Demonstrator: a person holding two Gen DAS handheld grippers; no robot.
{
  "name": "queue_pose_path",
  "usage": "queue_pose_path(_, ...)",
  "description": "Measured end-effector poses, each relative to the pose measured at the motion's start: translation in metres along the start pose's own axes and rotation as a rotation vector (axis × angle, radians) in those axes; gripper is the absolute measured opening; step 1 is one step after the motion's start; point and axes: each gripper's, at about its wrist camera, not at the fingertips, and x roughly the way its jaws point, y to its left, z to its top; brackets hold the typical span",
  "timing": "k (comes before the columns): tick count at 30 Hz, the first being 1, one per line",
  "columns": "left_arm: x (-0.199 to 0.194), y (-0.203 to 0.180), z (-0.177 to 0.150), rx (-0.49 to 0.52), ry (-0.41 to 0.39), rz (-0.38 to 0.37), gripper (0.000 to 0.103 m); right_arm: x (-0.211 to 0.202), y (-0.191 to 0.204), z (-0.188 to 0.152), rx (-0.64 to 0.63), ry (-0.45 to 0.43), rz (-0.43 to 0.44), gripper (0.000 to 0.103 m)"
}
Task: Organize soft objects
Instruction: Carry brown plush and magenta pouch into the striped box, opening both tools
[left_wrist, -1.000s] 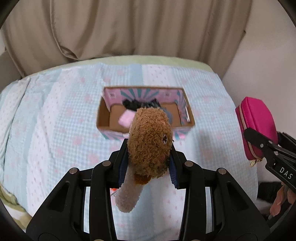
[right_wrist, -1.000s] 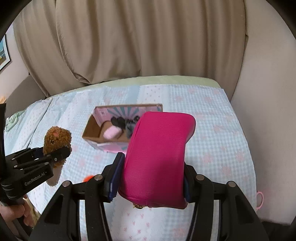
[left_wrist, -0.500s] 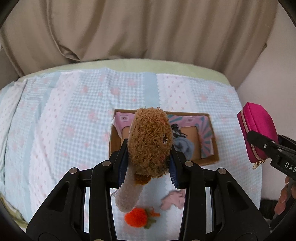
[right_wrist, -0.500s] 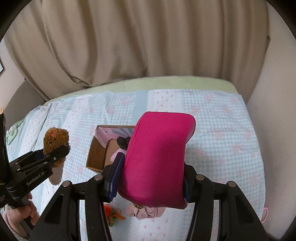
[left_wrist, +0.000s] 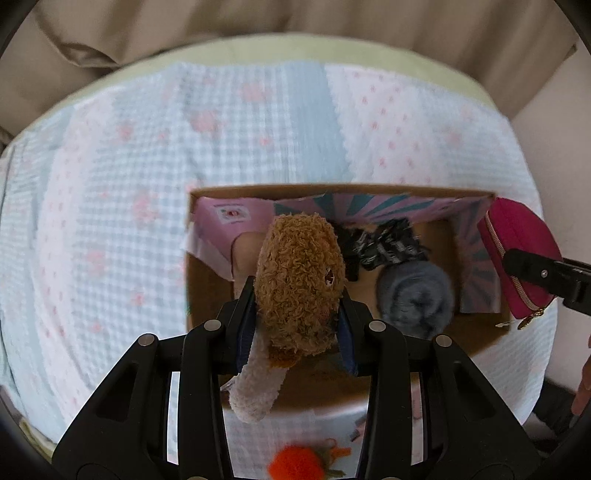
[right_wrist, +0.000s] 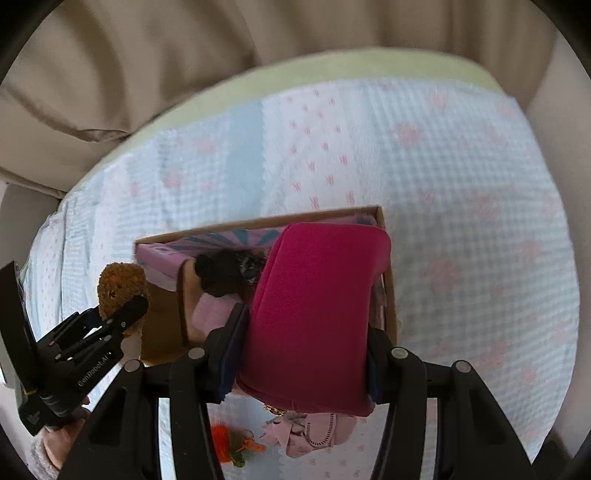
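Below pouch (right_wrist: 314, 317): box (right_wrist: 388, 295) (2 strays).

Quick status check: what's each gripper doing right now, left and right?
Left gripper: closed on the brown plush toy, above the cardboard box.
Right gripper: closed on the pink pouch, also over the box.

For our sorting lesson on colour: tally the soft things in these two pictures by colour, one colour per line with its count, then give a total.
Brown: 1, plush toy
Magenta: 1, zip pouch
Grey: 1, rolled item
Black: 1, fuzzy item
Orange: 1, pompom toy
Pale pink: 2, piece in the box, item on the bed
Total: 7
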Motion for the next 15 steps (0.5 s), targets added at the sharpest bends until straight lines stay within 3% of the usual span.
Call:
queue_pose_path(8, 0.039, -0.005, 0.006, 0.033, 0.092, 0.008, 0.037, 0.052, -0.009, 0.019, 0.054, 0.133, 0.019, 0.051)
queue_pose_path(10, 0.038, -0.011, 0.005, 0.055, 0.082, 0.032, 0.06, 0.061, -0.008, 0.023, 0.066, 0.164, 0.036, 0.054)
queue_pose_path(11, 0.038, -0.014, 0.006, 0.067, 0.075, 0.054, 0.094, 0.066, -0.008, 0.026, 0.065, 0.18, 0.038, 0.058)
queue_pose_path(12, 0.036, -0.016, 0.005, 0.08, 0.063, 0.082, 0.103, 0.068, -0.006, 0.028, 0.057, 0.181, 0.038, 0.075)
queue_pose_path(13, 0.033, -0.018, 0.003, 0.091, 0.043, 0.082, 0.103, 0.068, -0.004, 0.03, 0.043, 0.168, 0.041, 0.099)
queue_pose_path(15, 0.032, -0.02, 0.001, 0.098, 0.048, 0.06, 0.103, 0.067, -0.003, 0.033, 0.029, 0.143, 0.048, 0.103)
